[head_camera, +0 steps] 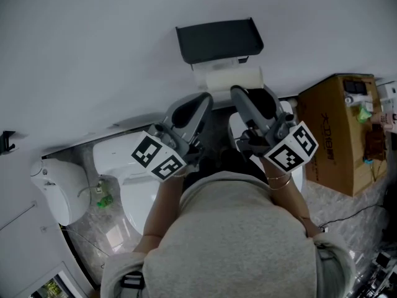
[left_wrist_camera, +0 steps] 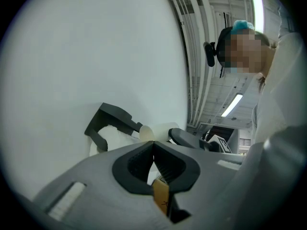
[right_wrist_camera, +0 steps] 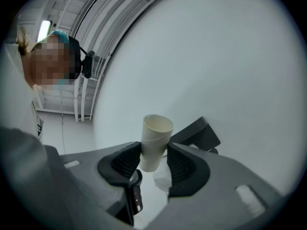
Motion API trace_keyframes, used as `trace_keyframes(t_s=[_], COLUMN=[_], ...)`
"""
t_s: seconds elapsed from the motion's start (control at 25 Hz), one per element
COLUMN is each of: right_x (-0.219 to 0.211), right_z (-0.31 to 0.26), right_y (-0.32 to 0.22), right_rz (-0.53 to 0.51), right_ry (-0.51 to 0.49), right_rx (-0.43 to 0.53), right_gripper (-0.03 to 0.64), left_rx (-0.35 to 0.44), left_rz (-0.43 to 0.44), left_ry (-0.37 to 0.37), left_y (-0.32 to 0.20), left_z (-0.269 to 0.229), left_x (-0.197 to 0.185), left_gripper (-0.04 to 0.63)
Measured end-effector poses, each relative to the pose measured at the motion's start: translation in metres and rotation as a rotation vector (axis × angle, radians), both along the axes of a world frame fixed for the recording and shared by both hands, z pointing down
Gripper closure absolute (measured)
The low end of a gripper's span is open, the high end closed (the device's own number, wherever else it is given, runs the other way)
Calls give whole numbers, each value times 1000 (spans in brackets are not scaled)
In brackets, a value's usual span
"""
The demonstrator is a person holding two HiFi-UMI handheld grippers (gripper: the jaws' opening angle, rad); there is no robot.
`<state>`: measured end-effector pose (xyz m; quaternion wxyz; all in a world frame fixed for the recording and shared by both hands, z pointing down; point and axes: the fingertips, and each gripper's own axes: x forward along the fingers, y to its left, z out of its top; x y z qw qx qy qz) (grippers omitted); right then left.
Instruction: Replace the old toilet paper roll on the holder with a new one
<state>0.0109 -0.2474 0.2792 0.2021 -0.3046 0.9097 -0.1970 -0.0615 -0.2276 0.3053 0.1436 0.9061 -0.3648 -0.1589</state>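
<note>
A dark grey holder point(head_camera: 218, 40) is fixed to the white wall, with white paper point(left_wrist_camera: 113, 138) under its cover point(left_wrist_camera: 114, 120). My right gripper point(right_wrist_camera: 154, 150) is shut on an empty cream cardboard tube point(right_wrist_camera: 155, 140), which stands up out of the jaws just left of the holder point(right_wrist_camera: 195, 133). My left gripper point(left_wrist_camera: 153, 146) is shut with nothing between its pads, below and in front of the holder. From the left gripper view the tube's end point(left_wrist_camera: 147, 133) shows beside a right finger point(left_wrist_camera: 188, 138). In the head view both grippers, left point(head_camera: 203, 102) and right point(head_camera: 239, 93), point at the wall right under the holder.
A white toilet point(head_camera: 133, 188) is below the grippers. A brown cardboard box point(head_camera: 338, 132) stands at the right, and a white rounded container point(head_camera: 59, 190) at the left. The person's grey-clad torso point(head_camera: 236, 241) fills the lower head view.
</note>
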Motion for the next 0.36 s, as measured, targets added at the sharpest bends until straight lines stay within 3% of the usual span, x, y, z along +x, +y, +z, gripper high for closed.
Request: trace_keyframes(t_s=[0.36], right_x=[3], right_z=[13], right_y=[-3], right_rz=[-2], right_ry=[34], right_rx=[-14], right_gripper=[439], left_rx=[8], left_rz=[-42], left_ry=[-26], left_y=[0], left_z=[-1], left_x=[-1], left_gripper=[588])
